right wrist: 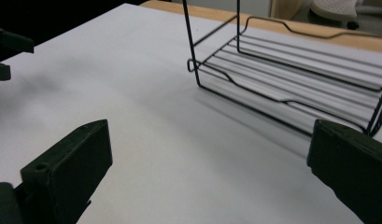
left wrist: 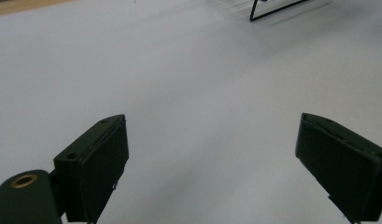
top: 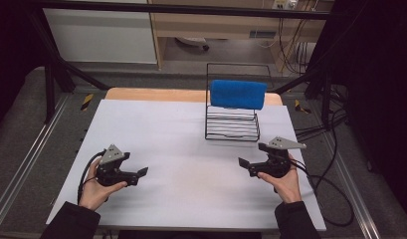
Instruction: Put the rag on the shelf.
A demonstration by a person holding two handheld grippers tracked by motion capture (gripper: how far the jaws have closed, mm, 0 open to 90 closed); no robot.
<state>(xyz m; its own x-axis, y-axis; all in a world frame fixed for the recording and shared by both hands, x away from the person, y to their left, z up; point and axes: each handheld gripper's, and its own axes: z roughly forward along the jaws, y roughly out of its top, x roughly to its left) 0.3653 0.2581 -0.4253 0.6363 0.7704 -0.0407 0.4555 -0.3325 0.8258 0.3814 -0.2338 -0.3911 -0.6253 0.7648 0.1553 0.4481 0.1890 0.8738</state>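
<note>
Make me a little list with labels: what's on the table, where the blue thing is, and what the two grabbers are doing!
table: white sheet over a wooden top
rack: black wire rack at the far right of the sheet
blue thing: blue towel draped over the rack's top bar
left gripper: jaws open, nothing between them, low over the sheet
right gripper: jaws open, nothing between them, near the rack's front

left tongs [top: 141, 175]: jaws apart, nothing between, low over white surface [top: 191, 149] | right tongs [top: 246, 167]: jaws apart, nothing between, near black wire rack [top: 232, 127] | blue cloth [top: 238, 94]: draped over rack's top
</note>
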